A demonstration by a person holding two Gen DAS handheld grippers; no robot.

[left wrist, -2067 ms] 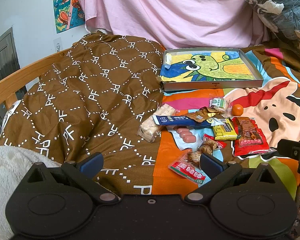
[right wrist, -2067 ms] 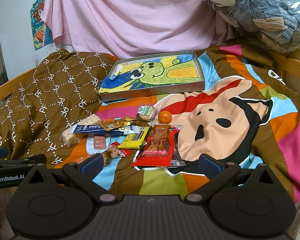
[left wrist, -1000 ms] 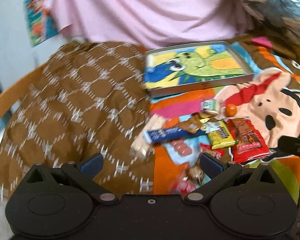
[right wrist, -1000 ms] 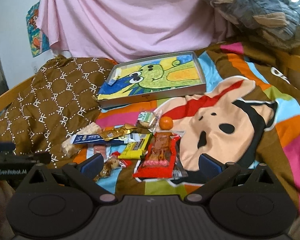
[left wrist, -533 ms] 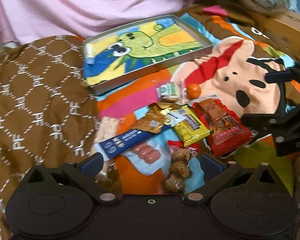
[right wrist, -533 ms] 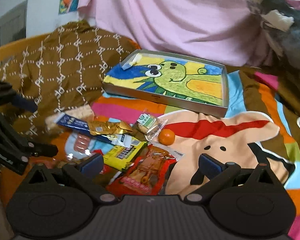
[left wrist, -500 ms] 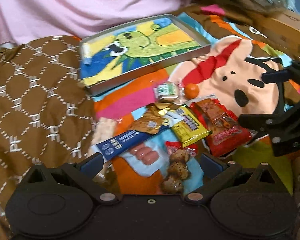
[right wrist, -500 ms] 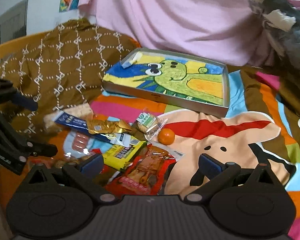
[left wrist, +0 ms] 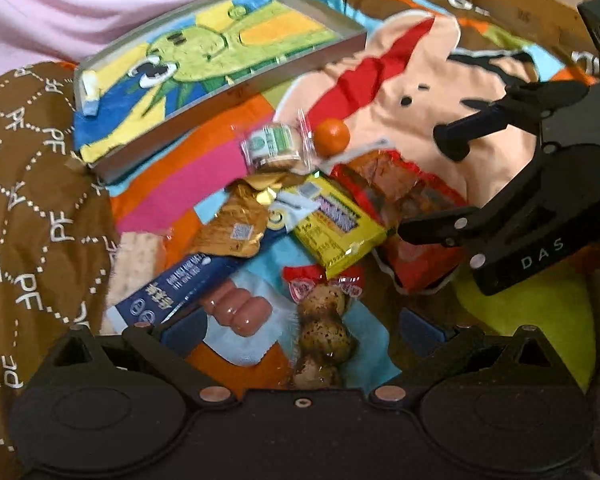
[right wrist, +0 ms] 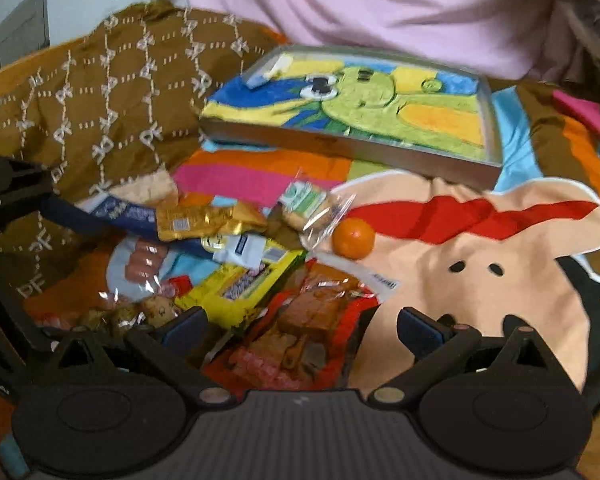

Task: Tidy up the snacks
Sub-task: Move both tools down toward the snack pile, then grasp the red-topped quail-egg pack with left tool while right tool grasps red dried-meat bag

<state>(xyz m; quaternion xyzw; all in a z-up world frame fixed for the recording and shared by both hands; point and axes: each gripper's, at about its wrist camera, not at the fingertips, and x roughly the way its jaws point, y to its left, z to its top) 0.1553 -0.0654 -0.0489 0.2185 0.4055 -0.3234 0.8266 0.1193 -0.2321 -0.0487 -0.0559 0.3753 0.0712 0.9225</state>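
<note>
1 orange (left wrist: 331,136), 1 tray (left wrist: 236,92)

Snack packets (left wrist: 340,224) heaped on bedspread; tray (left wrist: 352,42) nearly empty.

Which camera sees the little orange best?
The right wrist view: the little orange sits near the middle, large, round and unblocked beside the clear-wrapped cookie. The left wrist view also shows the whole orange, but smaller and farther up the picture, with its lower edge meeting the snack pile.
</note>
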